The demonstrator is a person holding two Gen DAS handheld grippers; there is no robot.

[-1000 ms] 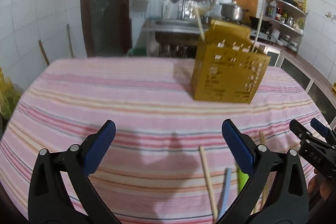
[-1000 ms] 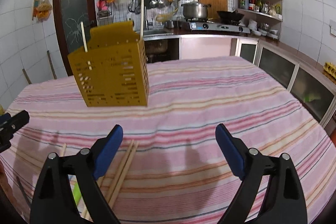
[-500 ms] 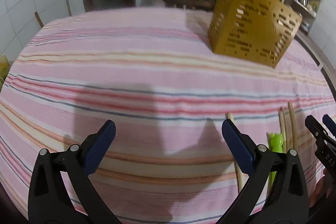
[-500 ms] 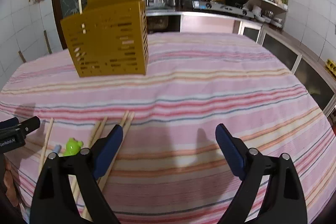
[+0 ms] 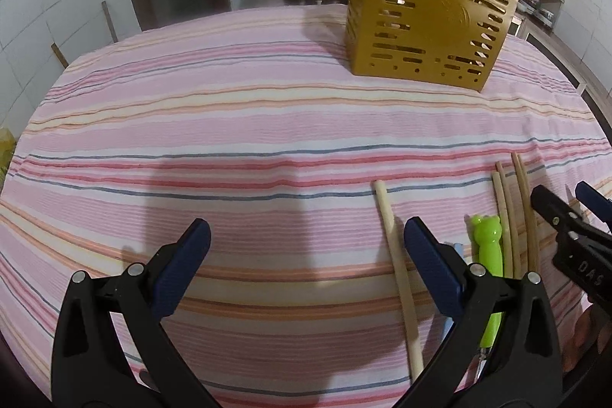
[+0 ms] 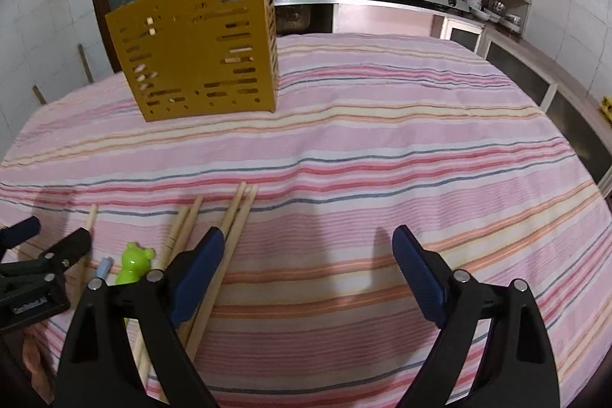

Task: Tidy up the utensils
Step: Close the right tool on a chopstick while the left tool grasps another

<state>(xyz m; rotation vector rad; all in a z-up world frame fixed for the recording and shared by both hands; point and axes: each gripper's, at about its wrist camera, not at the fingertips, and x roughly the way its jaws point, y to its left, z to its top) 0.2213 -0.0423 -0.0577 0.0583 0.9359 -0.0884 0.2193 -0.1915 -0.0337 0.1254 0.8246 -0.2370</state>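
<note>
Both the left claw (image 5: pixel 306 236) and right claw (image 6: pixel 308 245) gape wide, empty, over chopsticks (image 6: pixel 233 220) lying well short of the yellow holder (image 6: pixel 199 52).

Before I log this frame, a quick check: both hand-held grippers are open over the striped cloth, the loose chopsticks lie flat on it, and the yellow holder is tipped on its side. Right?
One thing is wrong: the yellow holder stands upright on the striped cloth, as the right wrist view shows. The rest holds: the left hand-held gripper and right hand-held gripper are open, and the loose chopsticks lie flat.
</note>
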